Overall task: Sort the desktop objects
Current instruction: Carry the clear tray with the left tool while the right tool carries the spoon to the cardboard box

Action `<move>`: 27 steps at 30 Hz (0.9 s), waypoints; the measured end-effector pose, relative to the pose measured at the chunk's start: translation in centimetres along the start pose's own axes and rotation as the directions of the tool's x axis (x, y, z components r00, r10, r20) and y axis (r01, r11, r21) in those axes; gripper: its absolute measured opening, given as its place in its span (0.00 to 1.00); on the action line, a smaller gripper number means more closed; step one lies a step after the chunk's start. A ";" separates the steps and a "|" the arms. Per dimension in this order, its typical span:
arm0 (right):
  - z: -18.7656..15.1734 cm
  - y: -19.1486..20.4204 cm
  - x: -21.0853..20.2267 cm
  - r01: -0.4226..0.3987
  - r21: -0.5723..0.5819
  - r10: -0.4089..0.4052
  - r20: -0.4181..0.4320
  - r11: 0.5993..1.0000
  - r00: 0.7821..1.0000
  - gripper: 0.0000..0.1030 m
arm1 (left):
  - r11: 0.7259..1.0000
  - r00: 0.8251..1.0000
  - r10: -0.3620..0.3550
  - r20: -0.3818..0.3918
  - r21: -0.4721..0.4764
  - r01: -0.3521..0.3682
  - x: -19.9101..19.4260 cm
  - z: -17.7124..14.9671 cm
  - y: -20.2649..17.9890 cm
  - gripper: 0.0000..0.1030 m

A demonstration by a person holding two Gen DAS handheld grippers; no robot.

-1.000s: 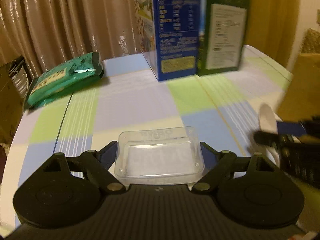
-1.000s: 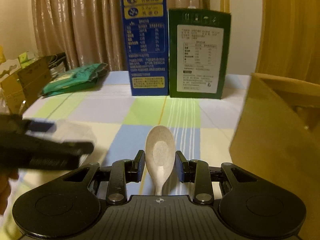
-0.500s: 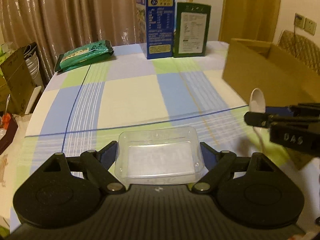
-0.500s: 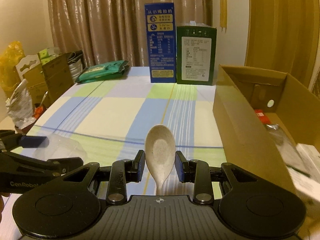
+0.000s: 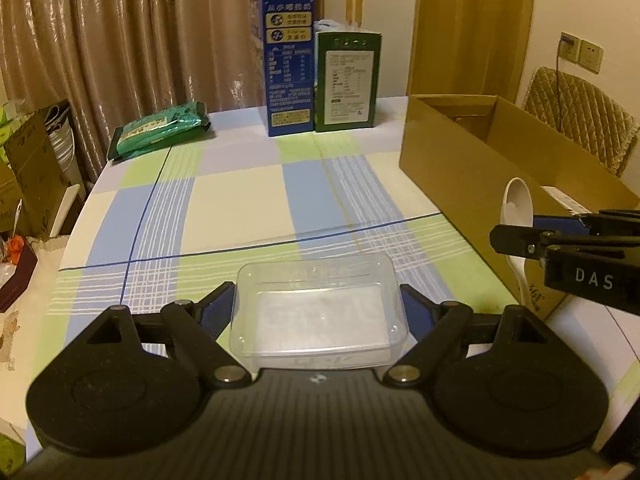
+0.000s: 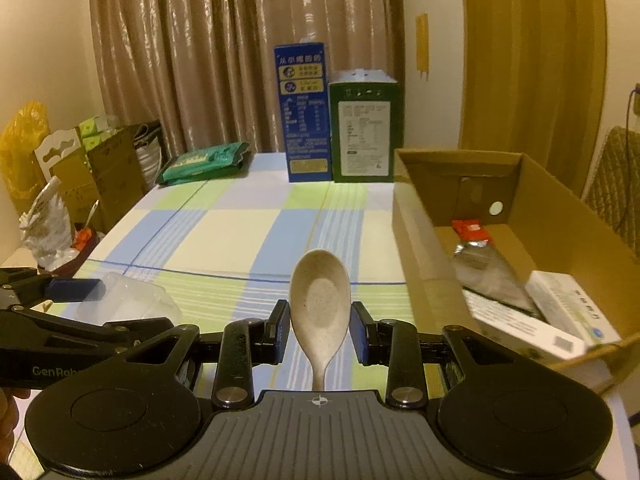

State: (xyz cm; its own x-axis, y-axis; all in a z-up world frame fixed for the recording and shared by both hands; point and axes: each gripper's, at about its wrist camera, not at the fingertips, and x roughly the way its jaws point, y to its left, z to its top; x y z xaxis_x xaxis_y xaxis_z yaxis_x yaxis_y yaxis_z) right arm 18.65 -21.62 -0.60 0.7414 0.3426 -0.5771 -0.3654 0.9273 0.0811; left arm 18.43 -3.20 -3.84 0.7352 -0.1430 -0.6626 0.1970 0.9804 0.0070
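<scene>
At the far edge of the bench [image 5: 240, 196], under its checked cloth, a blue carton [image 5: 289, 64] stands upright with a green carton [image 5: 346, 82] touching its right side. Toward the far left corner lies a green packet [image 5: 160, 130], flat. Brown curtains [image 5: 120, 40] hang behind. Off the left edge, cardboard boxes [image 6: 108, 160] and a yellow bag [image 6: 20, 136] crowd together. Beyond the right edge, a quilted chair [image 5: 580, 116], with a wall socket [image 5: 590, 54] above it.
</scene>
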 end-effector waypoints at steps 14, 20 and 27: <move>0.6 -1.9 -6.0 -0.005 0.036 0.003 0.057 0.999 0.998 0.28 | 1.000 1.000 -0.018 0.021 0.014 0.018 -3.8 0.8 -3.7 0.80; 0.8 -3.7 -8.5 0.013 0.059 -0.017 0.084 0.998 0.996 0.28 | 0.999 0.999 -0.031 0.033 0.016 0.031 -5.0 1.4 -5.2 0.80; 1.1 -6.6 -10.9 0.054 0.081 -0.062 0.104 0.995 0.993 0.28 | 0.996 0.996 -0.078 0.044 0.037 0.076 -5.7 2.5 -8.0 0.80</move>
State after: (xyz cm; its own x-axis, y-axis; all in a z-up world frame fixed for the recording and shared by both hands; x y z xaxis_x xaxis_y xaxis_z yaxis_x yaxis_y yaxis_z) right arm 13.60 -31.31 6.10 0.8173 0.2981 -0.4931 -0.2782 0.9536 0.1153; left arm 14.22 -10.54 1.75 0.7456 -0.2250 -0.6273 0.2766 0.9608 -0.0159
